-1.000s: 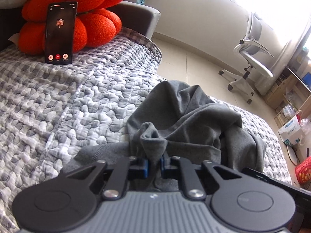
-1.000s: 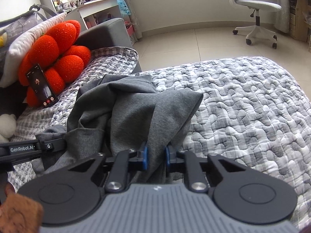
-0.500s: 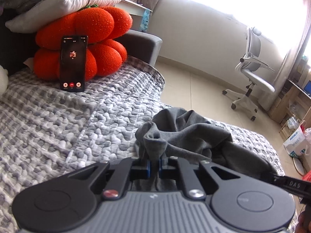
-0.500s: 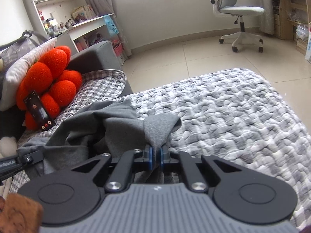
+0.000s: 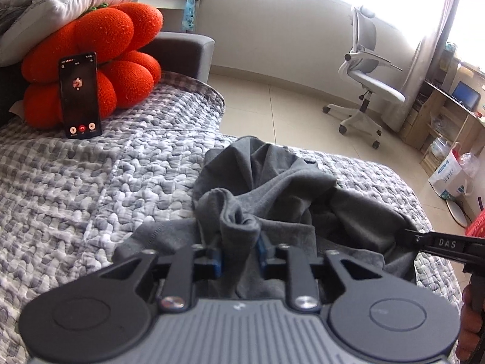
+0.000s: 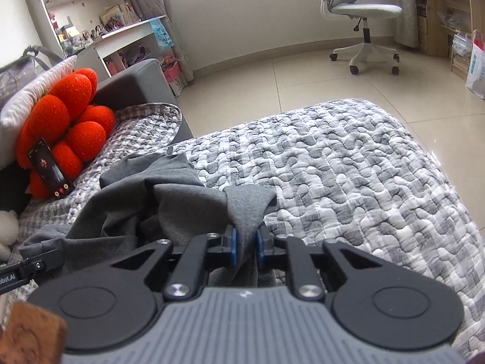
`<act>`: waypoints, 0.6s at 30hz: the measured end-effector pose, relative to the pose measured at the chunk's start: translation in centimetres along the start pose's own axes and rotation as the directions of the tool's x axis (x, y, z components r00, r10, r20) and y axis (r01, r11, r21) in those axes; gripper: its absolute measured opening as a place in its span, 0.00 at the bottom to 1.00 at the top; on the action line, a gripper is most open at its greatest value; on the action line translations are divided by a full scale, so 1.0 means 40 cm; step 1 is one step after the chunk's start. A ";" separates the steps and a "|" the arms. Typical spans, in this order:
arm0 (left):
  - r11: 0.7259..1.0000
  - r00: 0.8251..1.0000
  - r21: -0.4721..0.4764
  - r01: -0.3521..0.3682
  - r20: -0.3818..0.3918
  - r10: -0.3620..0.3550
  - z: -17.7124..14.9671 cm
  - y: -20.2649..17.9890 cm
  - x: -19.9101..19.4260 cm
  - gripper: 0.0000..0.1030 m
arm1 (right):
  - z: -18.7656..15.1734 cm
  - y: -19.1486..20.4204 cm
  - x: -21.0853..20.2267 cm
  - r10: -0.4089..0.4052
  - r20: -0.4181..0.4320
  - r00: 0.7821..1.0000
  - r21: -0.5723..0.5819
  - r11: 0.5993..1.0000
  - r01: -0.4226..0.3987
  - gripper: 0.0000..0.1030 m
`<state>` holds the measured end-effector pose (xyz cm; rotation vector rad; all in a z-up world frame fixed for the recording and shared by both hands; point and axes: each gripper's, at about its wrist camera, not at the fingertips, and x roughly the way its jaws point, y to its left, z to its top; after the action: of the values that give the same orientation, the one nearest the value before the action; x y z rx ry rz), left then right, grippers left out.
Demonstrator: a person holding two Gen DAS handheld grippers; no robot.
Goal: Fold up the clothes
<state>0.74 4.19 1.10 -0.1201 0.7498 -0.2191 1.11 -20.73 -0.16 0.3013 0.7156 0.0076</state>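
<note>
both my grippers pinch bunched folds of the grey garment (image 5: 272, 188), heaped near me on the quilt (image 5: 91, 188): left gripper (image 5: 239, 253), right gripper (image 6: 246, 244). thick wads could slip out. only the right view shows bare quilt to the right for spreading.

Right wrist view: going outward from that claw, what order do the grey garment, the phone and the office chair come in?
1. Grey garment, pinched in the right claw.
2. Phone, left, leaning on the orange cushion.
3. Office chair, far across the floor, upper right.
</note>
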 end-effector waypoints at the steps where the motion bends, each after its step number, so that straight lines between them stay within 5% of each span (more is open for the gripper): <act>1: 1.000 1.000 -0.004 -0.003 -0.004 0.003 0.000 0.000 0.004 0.36 | 0.000 0.002 0.001 -0.010 0.004 1.000 -0.009 1.000 0.010 0.37; 2: 1.000 1.000 -0.005 -0.006 -0.006 0.006 0.001 -0.002 0.006 0.38 | 0.001 0.003 0.001 -0.020 0.009 1.000 -0.018 1.000 0.020 0.52; 3: 1.000 1.000 -0.005 -0.008 -0.007 0.008 0.001 -0.002 0.009 0.40 | 0.002 0.004 -0.001 -0.025 0.020 0.999 -0.027 0.999 0.026 0.54; 18: 1.000 1.000 0.004 -0.006 0.004 0.006 0.007 -0.028 0.062 0.56 | 0.001 0.013 0.022 -0.020 0.013 1.000 -0.036 0.999 0.020 0.55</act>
<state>2.55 2.50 -0.13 -0.1148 0.7453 -0.2147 1.84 -20.13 -0.57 0.2590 0.7056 0.0000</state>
